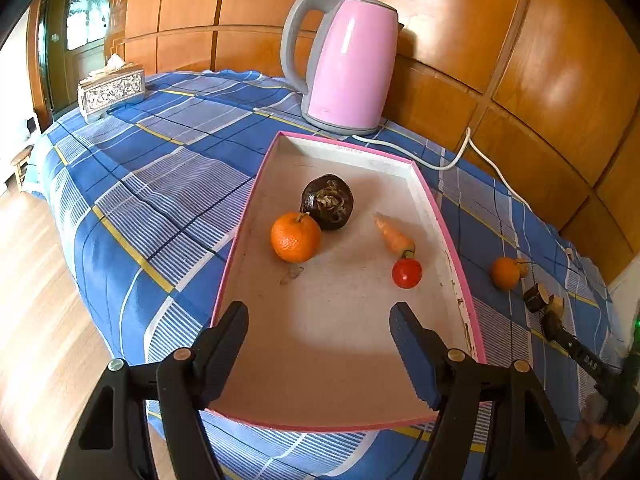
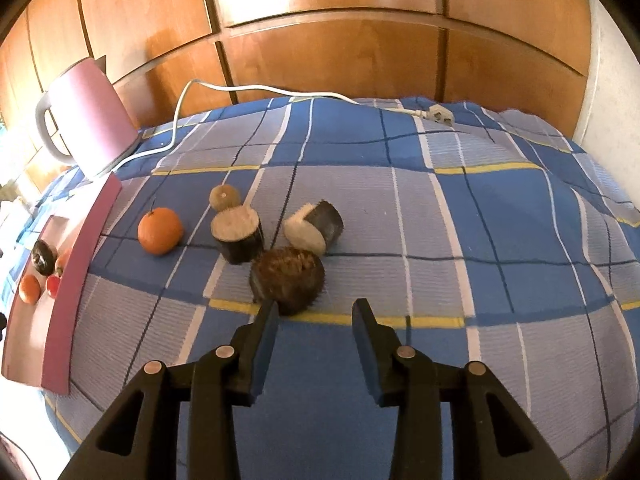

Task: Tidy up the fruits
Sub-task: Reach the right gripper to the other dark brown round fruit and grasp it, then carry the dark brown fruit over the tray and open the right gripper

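Note:
A pink-rimmed tray (image 1: 452, 248) lies on the blue plaid cloth. In it are an orange (image 1: 295, 237), a dark wrinkled fruit (image 1: 328, 201), a small carrot (image 1: 394, 236) and a red tomato (image 1: 407, 273). My left gripper (image 1: 320, 308) hangs open over the tray's near half, with nothing between its fingers. On the cloth to the right of the tray (image 2: 80, 256) lie a second orange (image 2: 160, 231), a small tan fruit (image 2: 224, 197), two dark cut pieces (image 2: 238, 236) (image 2: 316, 228) and a brown fuzzy fruit (image 2: 288, 278). My right gripper (image 2: 316, 303) is open just short of the fuzzy fruit, gripping nothing.
A pink kettle (image 1: 348, 64) stands behind the tray, and its white cord (image 2: 260, 89) trails along the back of the table to a plug (image 2: 440, 114). A tissue box (image 1: 111, 90) sits at the far left corner. Wood panelling backs the table; the floor drops off on the left.

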The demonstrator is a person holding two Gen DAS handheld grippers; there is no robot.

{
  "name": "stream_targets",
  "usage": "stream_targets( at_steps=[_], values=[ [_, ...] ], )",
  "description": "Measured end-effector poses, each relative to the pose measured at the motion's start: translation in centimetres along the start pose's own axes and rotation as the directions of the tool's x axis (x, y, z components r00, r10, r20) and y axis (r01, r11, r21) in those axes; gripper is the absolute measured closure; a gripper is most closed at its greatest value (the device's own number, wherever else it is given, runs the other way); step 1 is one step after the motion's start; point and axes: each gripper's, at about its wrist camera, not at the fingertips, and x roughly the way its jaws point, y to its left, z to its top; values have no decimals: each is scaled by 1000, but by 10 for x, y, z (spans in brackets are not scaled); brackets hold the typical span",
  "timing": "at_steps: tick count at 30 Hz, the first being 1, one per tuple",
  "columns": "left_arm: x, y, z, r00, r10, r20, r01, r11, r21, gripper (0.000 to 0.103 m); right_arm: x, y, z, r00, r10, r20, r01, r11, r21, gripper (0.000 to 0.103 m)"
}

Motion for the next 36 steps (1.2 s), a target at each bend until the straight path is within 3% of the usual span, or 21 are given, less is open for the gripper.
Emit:
stream_targets(
  at_steps=[3,13,15,18,36],
  values=[
    [-1,0,0,1000,2,4,-2,1000,4,27,6,3,6,1000,7,-6,-7,1000,-1,46],
    [0,1,-3,1000,8,-8,-8,1000,10,27,26,23,17,999,-36,-35,33,996,-79,47],
    [1,1,-4,1000,10,-11,-10,1000,11,26,29,24,16,998,-50,-39,46,994,-96,56],
    [1,1,-4,1000,10,-15,-10,1000,13,26,29,25,14,998,-49,-39,44,993,-109,57],
    [1,-5,-8,1000,4,-23,-4,1000,26,23,-2,37,-16,994,81,-68,-89,987,-130,57]
  ],
)
